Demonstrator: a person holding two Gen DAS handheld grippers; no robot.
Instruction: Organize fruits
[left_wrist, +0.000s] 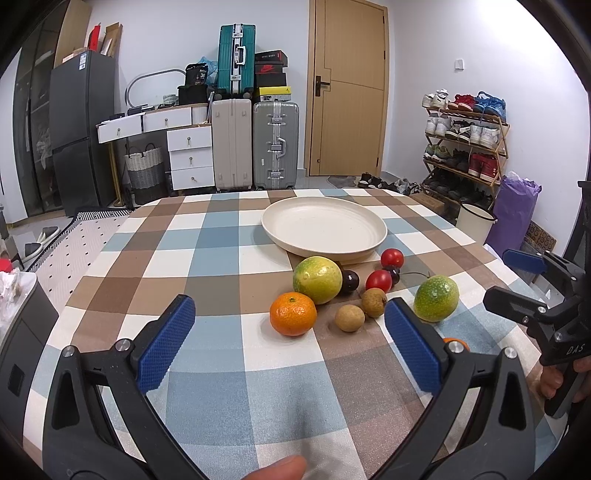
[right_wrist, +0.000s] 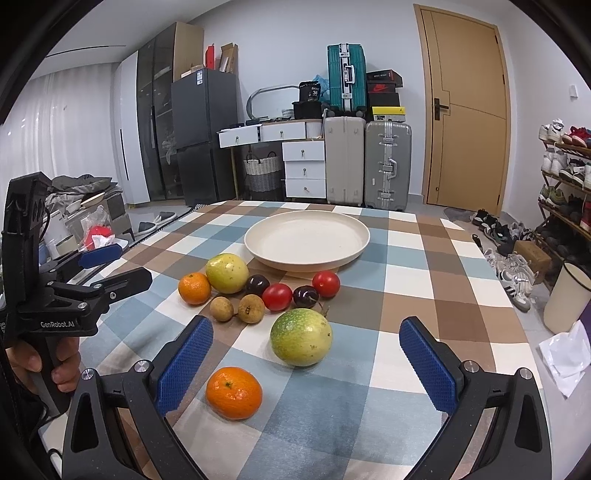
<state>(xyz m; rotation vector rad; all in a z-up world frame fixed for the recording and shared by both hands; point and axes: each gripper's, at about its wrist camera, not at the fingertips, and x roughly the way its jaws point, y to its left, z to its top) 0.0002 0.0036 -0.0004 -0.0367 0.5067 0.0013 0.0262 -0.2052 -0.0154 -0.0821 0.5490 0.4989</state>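
While both hand-held grippers gape empty | near orange between right hand-held gripper fingers

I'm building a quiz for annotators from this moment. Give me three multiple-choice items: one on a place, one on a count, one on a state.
1. Where do the fruits lie?
A. in the plate
B. on the tablecloth in front of the plate
C. on the floor

2. How many tangerines show?
A. one
B. two
C. four

3. How does the right gripper stand?
A. open, holding nothing
B. shut on a fruit
C. out of view

Answers:
1 B: the plate holds nothing; the fruits sit on the tablecloth.
2 B: near tangerine, far tangerine.
3 A: the right gripper is spread wide.
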